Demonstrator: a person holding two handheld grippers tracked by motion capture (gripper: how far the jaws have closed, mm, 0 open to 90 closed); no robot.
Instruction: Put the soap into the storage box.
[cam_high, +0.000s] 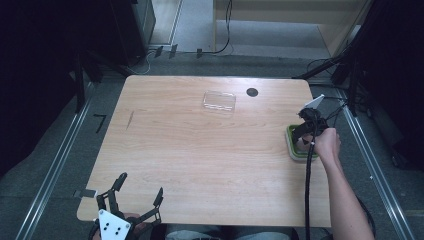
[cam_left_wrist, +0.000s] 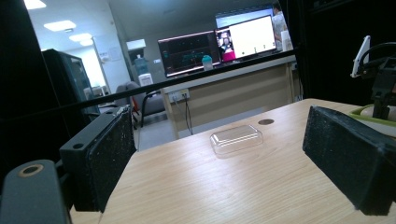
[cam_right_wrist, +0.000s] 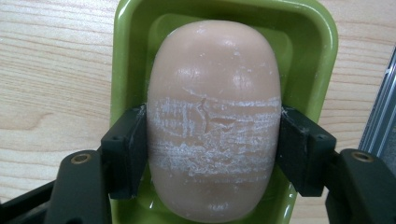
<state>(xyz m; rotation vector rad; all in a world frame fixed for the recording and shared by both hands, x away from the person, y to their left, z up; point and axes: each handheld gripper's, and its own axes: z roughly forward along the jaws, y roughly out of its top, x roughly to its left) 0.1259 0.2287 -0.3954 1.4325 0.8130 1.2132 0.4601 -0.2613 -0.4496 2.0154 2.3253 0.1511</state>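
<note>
**Soap pinched in its dish**

Your right gripper (cam_right_wrist: 212, 144) points down into the green soap dish (cam_right_wrist: 128, 56) at the table's (cam_high: 200, 150) right edge, its jaws pressed against both sides of the beige soap bar (cam_right_wrist: 215, 116), which sits in the dish. Your right forearm reaches up along that edge, hand (cam_high: 327, 142) wrapped around the gripper's body. Your left gripper (cam_high: 135, 200) rests at the near left edge, jaws spread with nothing between them, aimed toward the clear plastic lid (cam_left_wrist: 236, 138) farther up the table.
</note>
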